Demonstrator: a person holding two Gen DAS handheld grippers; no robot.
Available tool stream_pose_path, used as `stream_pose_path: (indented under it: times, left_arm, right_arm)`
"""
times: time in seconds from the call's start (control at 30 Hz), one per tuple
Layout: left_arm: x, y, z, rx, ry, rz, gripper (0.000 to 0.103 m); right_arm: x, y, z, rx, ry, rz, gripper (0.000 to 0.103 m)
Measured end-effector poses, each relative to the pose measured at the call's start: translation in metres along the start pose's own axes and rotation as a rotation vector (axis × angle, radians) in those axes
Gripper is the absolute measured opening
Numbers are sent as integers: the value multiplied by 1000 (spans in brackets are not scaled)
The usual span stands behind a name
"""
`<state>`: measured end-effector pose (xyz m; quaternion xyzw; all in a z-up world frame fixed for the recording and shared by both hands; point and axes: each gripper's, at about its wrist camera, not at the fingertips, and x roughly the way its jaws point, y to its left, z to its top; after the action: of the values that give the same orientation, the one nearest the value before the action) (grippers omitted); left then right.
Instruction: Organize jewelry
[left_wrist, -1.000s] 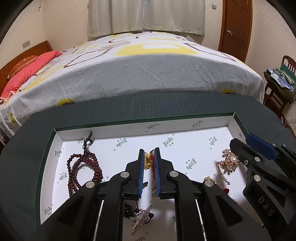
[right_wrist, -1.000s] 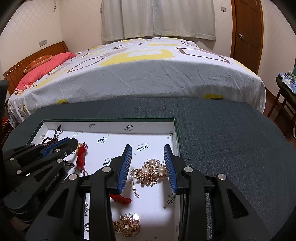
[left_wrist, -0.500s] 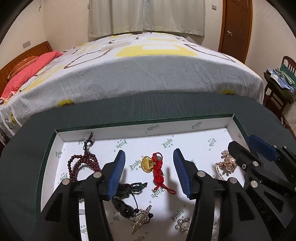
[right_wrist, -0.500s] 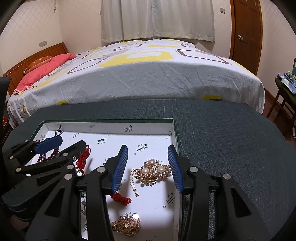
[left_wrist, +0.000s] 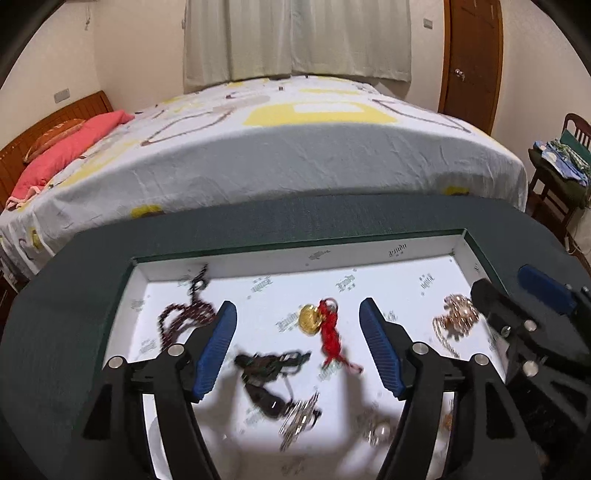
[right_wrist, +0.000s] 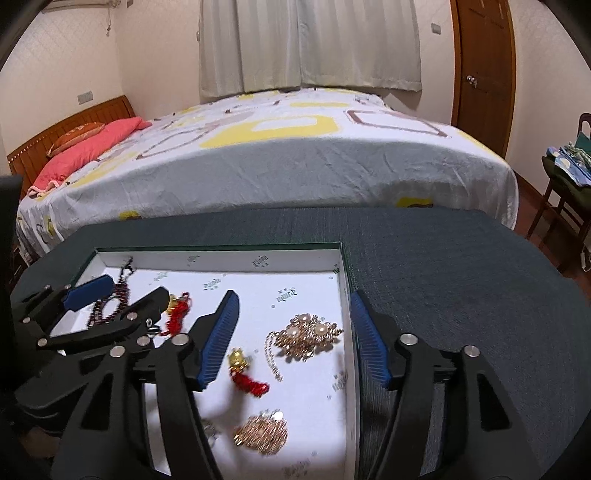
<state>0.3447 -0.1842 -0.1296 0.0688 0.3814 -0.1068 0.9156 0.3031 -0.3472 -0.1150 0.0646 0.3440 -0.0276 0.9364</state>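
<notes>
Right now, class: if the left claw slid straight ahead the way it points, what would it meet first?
Probably the gold round pendant on its red knotted cord, lying loose on the white box floor between the open left claw's fingers; depth is uncertain.

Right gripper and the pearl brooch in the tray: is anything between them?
Nothing visible. The right gripper, whose jaws have just been opening, hangs open over the pearl brooch, which lies bare on the tray floor. The gripper's right finger sits over the tray's right wall, which may catch it on the way down.
</notes>
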Motion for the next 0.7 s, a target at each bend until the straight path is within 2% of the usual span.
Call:
stream_pose_path:
  times: [0.2, 0.4, 0.7]
  left_arm:
    - [-50, 20, -25, -43, -46, -11, 73]
    - [-115, 39, -48, -71, -130, 50, 77]
    - [-194, 58, -76, -88, -202, 116, 78]
  right_arm:
    - [-46, 14, -18, 1, -39, 14, 70]
    - [-101, 31, -38, -15, -59, 32, 77]
    - [-183, 41, -51, -47, -131, 29, 79]
